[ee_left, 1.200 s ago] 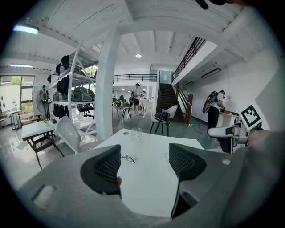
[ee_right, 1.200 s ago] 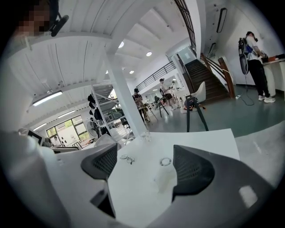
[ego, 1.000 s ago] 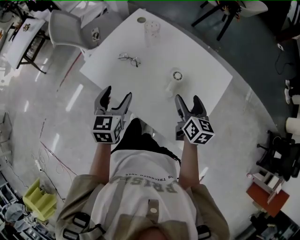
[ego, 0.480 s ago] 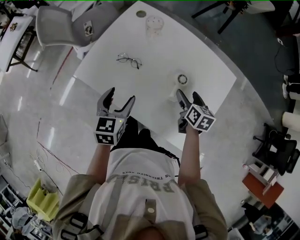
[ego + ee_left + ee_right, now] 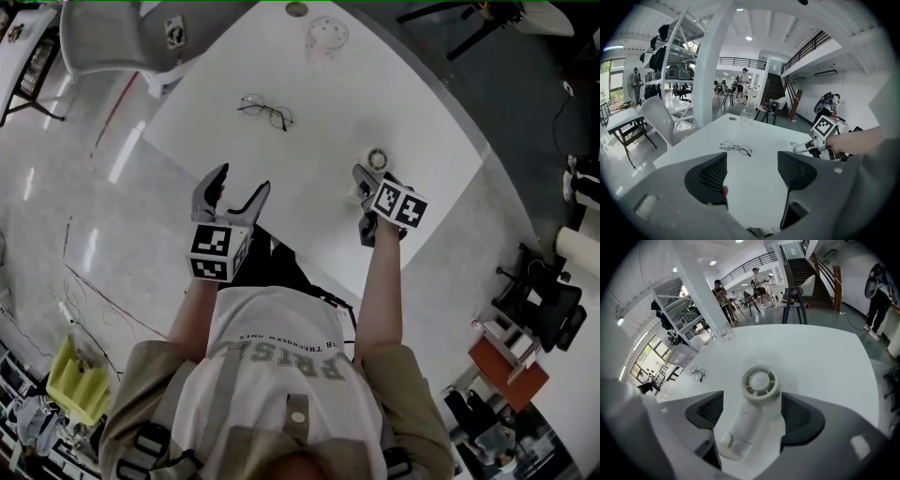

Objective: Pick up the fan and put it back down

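Observation:
A small white hand-held fan [image 5: 752, 404] lies flat on the white table [image 5: 309, 141], round head pointing away, handle toward me. In the head view only its head [image 5: 378, 158] shows beyond the right gripper. My right gripper [image 5: 752, 420] is open and straddles the fan's handle, one jaw on each side, with gaps between pads and handle. In the head view the right gripper [image 5: 372, 184] hovers over the table's right part. My left gripper [image 5: 231, 192] is open and empty near the table's near-left edge; its own view shows the left gripper [image 5: 752, 174] over bare tabletop.
A pair of glasses [image 5: 264, 111] lies mid-table, also seen as glasses [image 5: 736, 147]. A clear drinking glass [image 5: 327, 36] stands at the far end beside a round cable hole [image 5: 296, 9]. A white chair [image 5: 112, 37] sits at the far left. People stand in the background.
My right gripper has moved forward over the table until its jaws flank the fan's handle. The left gripper has edged forward slightly and stays open.

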`<state>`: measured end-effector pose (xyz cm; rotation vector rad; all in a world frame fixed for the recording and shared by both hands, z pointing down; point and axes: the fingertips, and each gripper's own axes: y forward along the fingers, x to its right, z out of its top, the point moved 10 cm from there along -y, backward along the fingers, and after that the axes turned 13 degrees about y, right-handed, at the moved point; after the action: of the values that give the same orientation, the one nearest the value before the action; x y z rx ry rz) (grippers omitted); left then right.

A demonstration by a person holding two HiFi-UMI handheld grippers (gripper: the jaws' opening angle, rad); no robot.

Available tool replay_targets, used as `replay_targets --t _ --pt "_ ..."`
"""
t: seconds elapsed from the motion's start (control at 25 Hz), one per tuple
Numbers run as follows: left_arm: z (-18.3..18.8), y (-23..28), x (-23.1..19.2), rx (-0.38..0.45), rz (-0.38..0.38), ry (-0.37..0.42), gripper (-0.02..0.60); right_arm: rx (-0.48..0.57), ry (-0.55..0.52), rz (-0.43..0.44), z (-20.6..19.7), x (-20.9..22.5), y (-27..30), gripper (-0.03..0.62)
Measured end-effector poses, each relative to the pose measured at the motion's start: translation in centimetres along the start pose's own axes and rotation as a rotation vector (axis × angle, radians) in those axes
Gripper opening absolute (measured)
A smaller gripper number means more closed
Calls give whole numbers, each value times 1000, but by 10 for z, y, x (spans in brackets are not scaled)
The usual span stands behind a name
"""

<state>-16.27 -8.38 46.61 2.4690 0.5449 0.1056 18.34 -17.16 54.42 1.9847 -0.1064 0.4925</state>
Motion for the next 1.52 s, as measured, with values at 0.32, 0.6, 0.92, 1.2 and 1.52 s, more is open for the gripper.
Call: replay_targets --t 0.32,0.6,0.92,1.2,1.52 --pt "-2 6 -11 -14 -4 -5 351 -76 -5 -134 0 -1 19 368" --pt "-2 10 -12 -25 -15 -2 350 -104 6 -189 2 0 28 367" --pt "2 18 -12 -29 -33 2 350 -122 -36 -256 3 -1 31 311" --pt "2 20 -10 -39 -39 9 350 -119 -48 -282 3 -2 30 295" --pt "4 19 -10 -40 -30 17 350 -96 -41 -294 2 0 28 276"
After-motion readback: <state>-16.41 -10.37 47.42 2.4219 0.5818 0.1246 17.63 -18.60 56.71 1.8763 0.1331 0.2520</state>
